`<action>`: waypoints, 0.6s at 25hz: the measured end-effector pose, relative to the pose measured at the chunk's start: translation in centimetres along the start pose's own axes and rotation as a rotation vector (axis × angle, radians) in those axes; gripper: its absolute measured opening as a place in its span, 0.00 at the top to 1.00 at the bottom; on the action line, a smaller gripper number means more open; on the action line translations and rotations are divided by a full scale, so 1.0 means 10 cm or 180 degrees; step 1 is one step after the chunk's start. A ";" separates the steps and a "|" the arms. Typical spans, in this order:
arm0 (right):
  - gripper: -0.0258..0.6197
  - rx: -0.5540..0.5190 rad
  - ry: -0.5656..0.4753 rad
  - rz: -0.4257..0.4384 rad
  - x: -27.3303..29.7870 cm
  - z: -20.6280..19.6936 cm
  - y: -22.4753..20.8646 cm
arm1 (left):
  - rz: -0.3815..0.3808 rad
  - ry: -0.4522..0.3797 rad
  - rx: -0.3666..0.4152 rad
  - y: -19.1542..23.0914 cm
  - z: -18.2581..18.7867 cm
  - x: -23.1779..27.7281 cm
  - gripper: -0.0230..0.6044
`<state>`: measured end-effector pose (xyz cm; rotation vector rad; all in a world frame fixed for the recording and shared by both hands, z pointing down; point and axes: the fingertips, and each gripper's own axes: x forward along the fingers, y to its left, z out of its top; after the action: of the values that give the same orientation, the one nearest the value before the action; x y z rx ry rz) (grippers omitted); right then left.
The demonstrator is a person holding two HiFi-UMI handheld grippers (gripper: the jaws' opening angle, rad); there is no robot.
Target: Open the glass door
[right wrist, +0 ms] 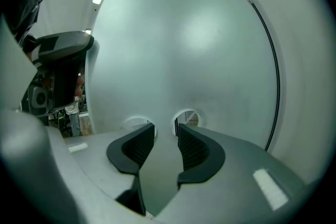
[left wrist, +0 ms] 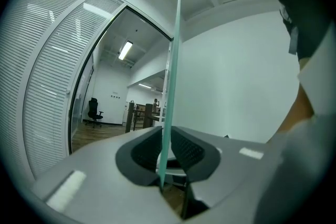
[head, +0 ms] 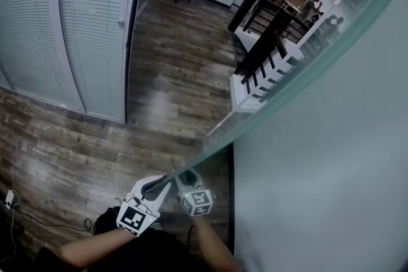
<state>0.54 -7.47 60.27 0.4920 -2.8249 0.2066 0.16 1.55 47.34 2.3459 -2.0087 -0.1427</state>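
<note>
Jaws of your left gripper [left wrist: 167,150] pinch the near edge of the glass door [left wrist: 176,60] standing at your right, your right gripper [right wrist: 164,144] spread and empty against its face, so hold firm and swing smoothly.

The glass door [head: 319,169] is smooth and frosted with a glossy green edge, the floor [head: 172,67] is faintly shiny wood planking, the blinds [head: 95,22] are matt white slats, and the left tool [left wrist: 167,155] and right tool [right wrist: 165,144] are matt grey plastic.
</note>
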 end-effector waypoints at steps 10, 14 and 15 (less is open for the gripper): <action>0.70 0.0039 -0.0136 -0.0303 -0.77 -0.04 -0.11 | -0.0348 -0.0061 0.0002 -0.56 -0.02 0.02 0.88; 0.70 -0.0002 -0.0282 -0.0471 -1.11 0.01 0.00 | -0.0654 -0.0084 -0.0035 -0.72 -0.05 0.03 0.87; 0.70 -0.0013 -0.0316 -0.0493 -1.19 0.03 0.04 | -0.0744 -0.0081 -0.0058 -0.76 -0.06 0.02 0.87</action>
<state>11.12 -3.41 56.59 0.7359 -2.8644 0.1495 7.73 2.47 47.15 2.5725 -1.7286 -0.1996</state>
